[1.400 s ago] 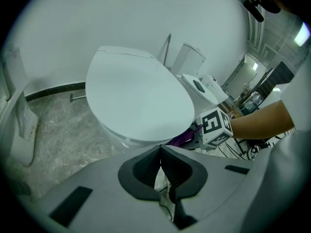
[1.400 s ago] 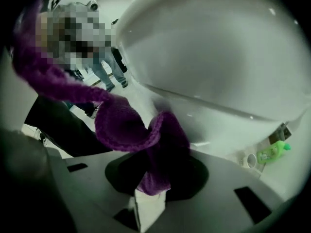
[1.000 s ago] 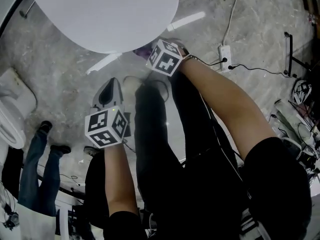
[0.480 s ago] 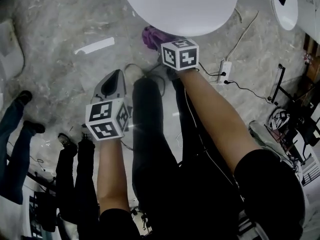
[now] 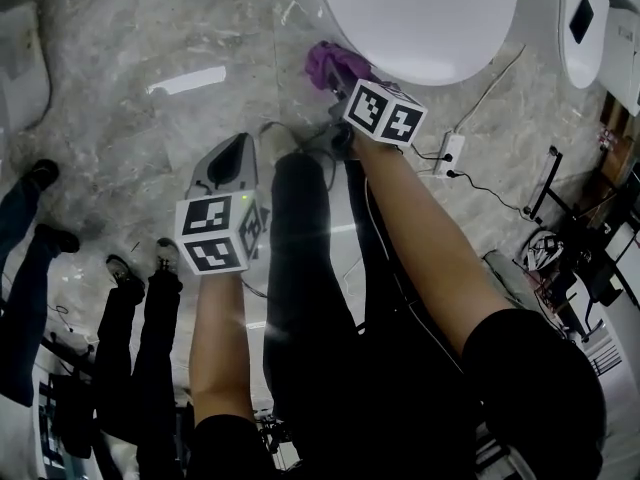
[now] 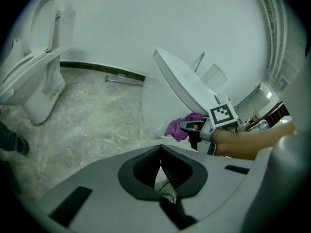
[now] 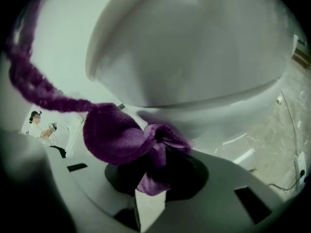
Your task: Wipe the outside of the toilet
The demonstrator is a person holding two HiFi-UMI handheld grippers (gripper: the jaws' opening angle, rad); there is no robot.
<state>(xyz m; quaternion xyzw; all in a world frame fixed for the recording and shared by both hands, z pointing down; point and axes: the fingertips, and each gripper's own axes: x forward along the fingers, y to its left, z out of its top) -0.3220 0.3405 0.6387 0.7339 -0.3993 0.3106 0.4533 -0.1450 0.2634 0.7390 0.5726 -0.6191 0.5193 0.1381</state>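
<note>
The white toilet (image 5: 420,18) fills the top of the head view, and its bowl (image 7: 194,47) looms over the right gripper view. My right gripper (image 5: 345,83) is shut on a purple cloth (image 5: 335,65) at the bowl's lower left edge. In the right gripper view the cloth (image 7: 116,135) bunches out of that gripper (image 7: 153,178) just under the bowl. My left gripper (image 5: 235,150) hangs lower, above the floor and apart from the toilet. Its jaws (image 6: 161,149) are shut with nothing in them. From there I see the bowl (image 6: 158,106), the cloth (image 6: 181,126) and the right gripper (image 6: 194,127).
People's legs (image 5: 140,328) stand at the left of the grey marble floor. A power strip (image 5: 450,153) with cables lies right of my right arm. A second toilet (image 6: 34,81) stands by the wall at the left. Another white fixture (image 5: 585,23) sits at the upper right.
The right gripper with the cloth has slid along the bowl's front edge, from its right side to its left side in the head view. The view itself has swung; the left gripper has kept its place.
</note>
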